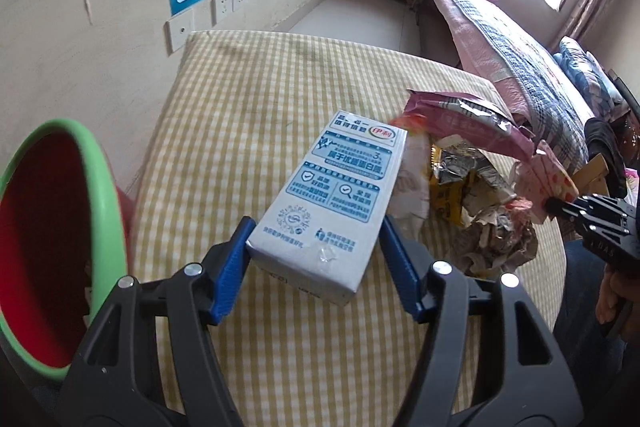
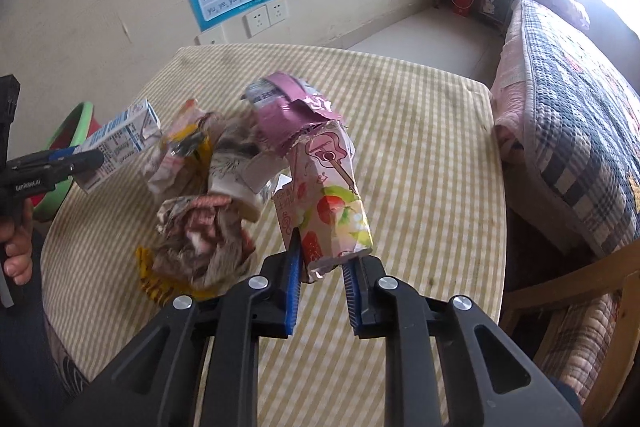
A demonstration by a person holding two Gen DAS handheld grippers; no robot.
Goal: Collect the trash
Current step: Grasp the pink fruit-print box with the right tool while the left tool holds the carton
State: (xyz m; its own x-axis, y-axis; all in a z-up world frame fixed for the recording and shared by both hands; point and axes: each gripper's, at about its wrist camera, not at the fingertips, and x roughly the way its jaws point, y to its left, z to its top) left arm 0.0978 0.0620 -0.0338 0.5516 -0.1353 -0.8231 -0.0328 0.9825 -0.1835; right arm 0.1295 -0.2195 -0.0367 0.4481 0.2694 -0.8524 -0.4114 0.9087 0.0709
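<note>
A: Start at the tongs. What does each hold?

B: The left gripper [image 1: 316,251] is clamped across the short end of the white milk carton [image 1: 332,203]; the blue pads press both narrow sides. The right gripper [image 2: 322,267], nearly together, pinches the flattened bottom of the pink strawberry carton [image 2: 328,203].

A: How will they handle?

B: Light, I judge, and probably empty. The milk carton looks stiff and boxy, so gripping its flat sides suits it. The pink one is crushed and soft; its folded end is the firmest spot, though it could slip.

A: And beyond the tongs?

B: Just past both lies the crumpled wrapper pile [image 2: 208,227] on the checked tablecloth [image 1: 248,107], soft and springy. The green-rimmed bin [image 1: 60,227] sits left of the left gripper
</note>
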